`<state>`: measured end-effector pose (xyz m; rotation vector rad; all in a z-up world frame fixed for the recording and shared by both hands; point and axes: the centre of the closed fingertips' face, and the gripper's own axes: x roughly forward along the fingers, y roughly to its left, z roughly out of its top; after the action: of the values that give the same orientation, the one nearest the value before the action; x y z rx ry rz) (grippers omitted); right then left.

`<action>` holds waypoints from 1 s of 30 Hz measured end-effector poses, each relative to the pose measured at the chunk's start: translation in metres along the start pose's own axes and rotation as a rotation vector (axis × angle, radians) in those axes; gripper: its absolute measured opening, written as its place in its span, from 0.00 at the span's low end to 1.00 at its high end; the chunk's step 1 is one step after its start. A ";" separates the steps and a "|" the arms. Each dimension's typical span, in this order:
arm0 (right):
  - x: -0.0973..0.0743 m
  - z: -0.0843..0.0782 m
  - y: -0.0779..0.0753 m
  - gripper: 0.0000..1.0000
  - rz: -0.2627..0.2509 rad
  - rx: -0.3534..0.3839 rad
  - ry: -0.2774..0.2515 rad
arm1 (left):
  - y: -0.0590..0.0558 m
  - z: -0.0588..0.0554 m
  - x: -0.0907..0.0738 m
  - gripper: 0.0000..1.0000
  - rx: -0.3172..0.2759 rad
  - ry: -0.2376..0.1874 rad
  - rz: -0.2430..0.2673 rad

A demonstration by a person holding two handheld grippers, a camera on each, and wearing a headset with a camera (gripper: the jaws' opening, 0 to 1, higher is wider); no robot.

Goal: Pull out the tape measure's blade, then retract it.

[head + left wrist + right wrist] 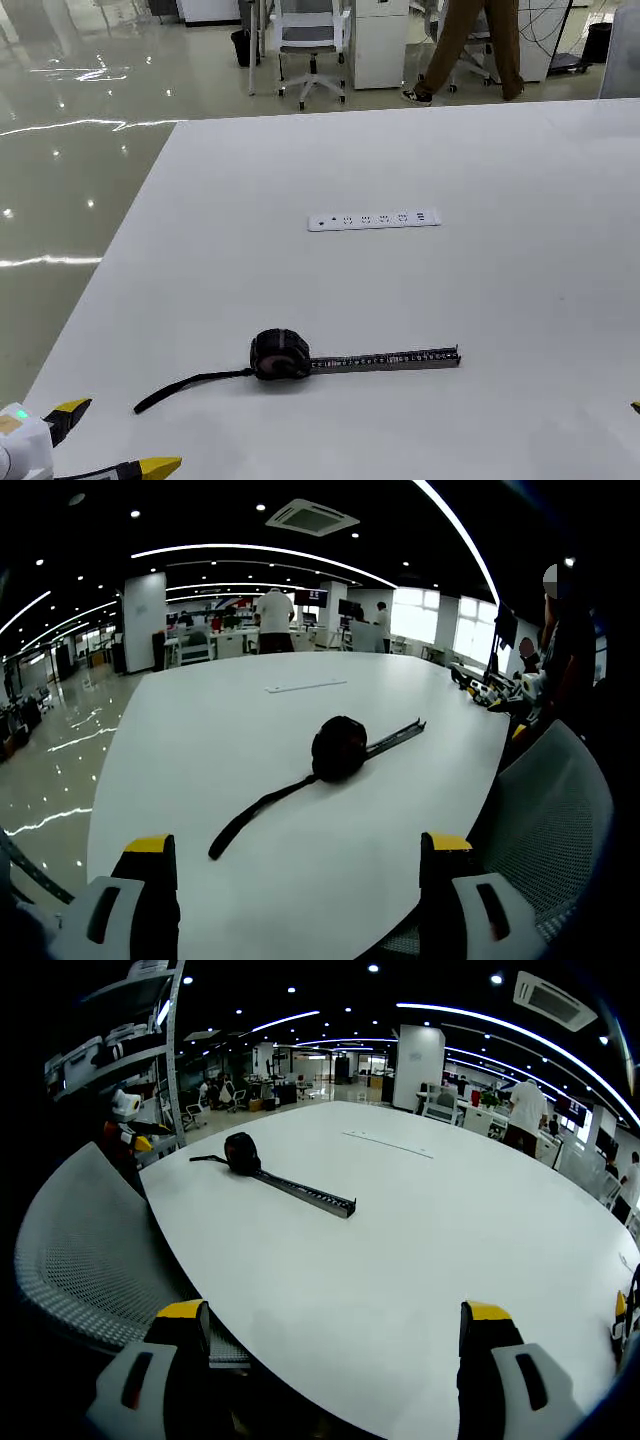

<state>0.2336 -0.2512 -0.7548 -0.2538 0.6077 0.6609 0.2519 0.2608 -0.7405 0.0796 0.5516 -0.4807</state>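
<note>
Got the left gripper (297, 845) with its jaws spread wide, gripping nothing, just bare table (330, 900) between the yellow tips. Same deal on the right gripper (335, 1311): jaws wide apart, nothing in them.

Holding both low and roughly level, aimed in at the tape measure (279, 354) from opposite sides and touching none of it. Coming at it from the strap side with the left one, near but clearly short of it. Can spot that same gripper in the head view, nearer than the tape measure and off toward its strap side, tilted so one yellow tip sits higher than the other. Coming from the blade side with the right one, well apart from the tape measure.

As for the tape measure itself: lying on the white table, black round case on its side. Can see the blade (385, 360) pulled partway out and lying flat, hook end well clear of the case. Also got the black strap (190, 385) trailing out the opposite side.

Beyond the tape measure, well apart: a white power strip (373, 220), running roughly parallel to the blade. On the near side of the tape measure, off the table: a grey mesh chair back (90, 1250).
</note>
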 end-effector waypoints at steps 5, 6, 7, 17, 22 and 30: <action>0.001 0.002 0.003 1.00 0.004 0.001 -0.005 | -0.003 0.001 0.002 1.00 -0.004 0.001 -0.007; 0.001 0.003 0.003 1.00 0.004 -0.001 -0.005 | -0.003 0.002 0.002 1.00 -0.005 -0.002 -0.009; 0.001 0.003 0.002 1.00 0.004 -0.005 -0.004 | -0.003 0.003 0.002 1.00 -0.004 -0.003 -0.011; 0.003 0.006 -0.005 1.00 0.002 -0.010 -0.003 | -0.002 0.009 0.001 1.00 0.014 -0.013 -0.007; 0.003 0.007 -0.007 1.00 -0.006 -0.015 -0.002 | 0.002 0.011 0.001 1.00 0.022 -0.013 0.003; 0.002 0.005 -0.007 1.00 -0.005 -0.018 0.005 | 0.006 0.011 0.002 1.00 0.011 -0.019 0.015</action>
<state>0.2418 -0.2539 -0.7520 -0.2733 0.6056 0.6612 0.2618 0.2630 -0.7323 0.0899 0.5298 -0.4694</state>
